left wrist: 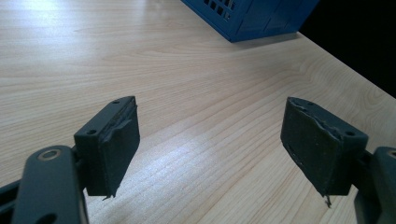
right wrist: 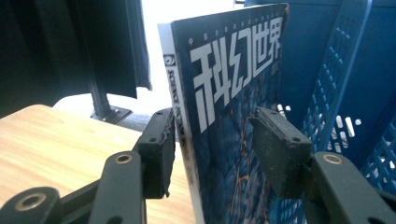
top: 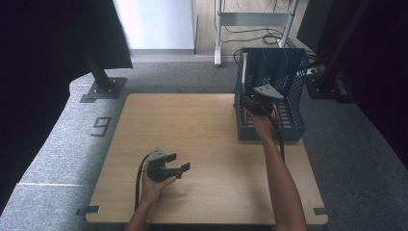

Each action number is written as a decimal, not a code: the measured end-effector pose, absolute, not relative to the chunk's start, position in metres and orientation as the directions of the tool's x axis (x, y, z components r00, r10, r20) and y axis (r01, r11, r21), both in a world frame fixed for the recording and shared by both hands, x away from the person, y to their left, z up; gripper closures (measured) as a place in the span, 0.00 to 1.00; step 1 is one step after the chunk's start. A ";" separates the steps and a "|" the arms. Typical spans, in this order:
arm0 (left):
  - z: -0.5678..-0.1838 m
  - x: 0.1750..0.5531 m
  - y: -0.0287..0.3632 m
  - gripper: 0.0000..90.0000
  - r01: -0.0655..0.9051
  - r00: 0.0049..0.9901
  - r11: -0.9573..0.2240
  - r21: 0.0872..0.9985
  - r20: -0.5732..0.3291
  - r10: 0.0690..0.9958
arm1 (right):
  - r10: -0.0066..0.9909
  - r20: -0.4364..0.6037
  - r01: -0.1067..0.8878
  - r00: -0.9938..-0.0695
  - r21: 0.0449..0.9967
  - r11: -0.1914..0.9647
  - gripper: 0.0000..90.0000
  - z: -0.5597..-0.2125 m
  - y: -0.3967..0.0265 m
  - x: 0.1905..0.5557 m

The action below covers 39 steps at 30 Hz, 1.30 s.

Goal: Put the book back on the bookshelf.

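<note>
two black pads of the right gripper (right wrist: 212, 149) rise closest in the right gripper view, standing apart with a magazine (right wrist: 229, 116) upright between them; the left-hand pad sits right at the spine edge, seemingly touching it, while the other pad stands off the cover with a clear gap, so nothing is clamped. the magazine's cover is dark blue with large white characters, its spine white-edged, and it leans slightly. beyond and beside the far finger are the perforated walls of a blue basket (right wrist: 345, 93); the magazine stands at the basket's near side, whether fully inside it cannot be told from this view. past the spine-side finger lies the pale wooden table (right wrist: 51, 140). from the high view the right gripper (top: 254, 102) is at the basket (top: 294, 82), reaching into its open side at the table's far right, with the person's forearm stretched toward it. the left gripper (top: 175, 163) rests low over the table (top: 202, 134), well apart from the basket, held in the left hand. in the left gripper view its pads (left wrist: 112, 144) are spread wide with only bare wood (left wrist: 210, 116) between them, and a corner of the basket (left wrist: 252, 18) shows far ahead of the fingertips.
</note>
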State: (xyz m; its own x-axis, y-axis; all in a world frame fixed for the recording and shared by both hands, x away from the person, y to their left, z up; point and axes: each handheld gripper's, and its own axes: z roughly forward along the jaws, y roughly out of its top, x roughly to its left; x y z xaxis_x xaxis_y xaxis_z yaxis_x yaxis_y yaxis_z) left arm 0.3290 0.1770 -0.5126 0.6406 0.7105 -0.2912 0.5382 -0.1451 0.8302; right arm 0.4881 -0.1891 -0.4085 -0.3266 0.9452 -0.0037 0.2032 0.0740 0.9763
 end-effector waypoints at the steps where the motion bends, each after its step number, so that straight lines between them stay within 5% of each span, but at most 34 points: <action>1: -0.512 0.329 0.177 0.22 0.537 0.640 -0.140 0.832 -0.293 0.711 | 0.944 -0.004 0.206 -0.330 0.976 0.076 0.54 -0.408 -0.189 0.486; 39: -0.514 0.329 0.176 0.22 0.536 0.637 -0.162 0.829 -0.270 0.722 | 0.878 0.084 0.212 -0.472 0.977 0.021 0.55 -0.443 -0.209 0.407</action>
State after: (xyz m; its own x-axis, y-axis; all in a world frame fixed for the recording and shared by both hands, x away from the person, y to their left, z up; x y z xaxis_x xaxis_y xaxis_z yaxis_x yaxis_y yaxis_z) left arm 0.3289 0.1764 -0.5138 0.6367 0.7223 -0.2700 0.5355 -0.1622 0.8288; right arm 0.4071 -0.2089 -0.4429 -0.4715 0.8779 0.0837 0.2121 0.0208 0.9770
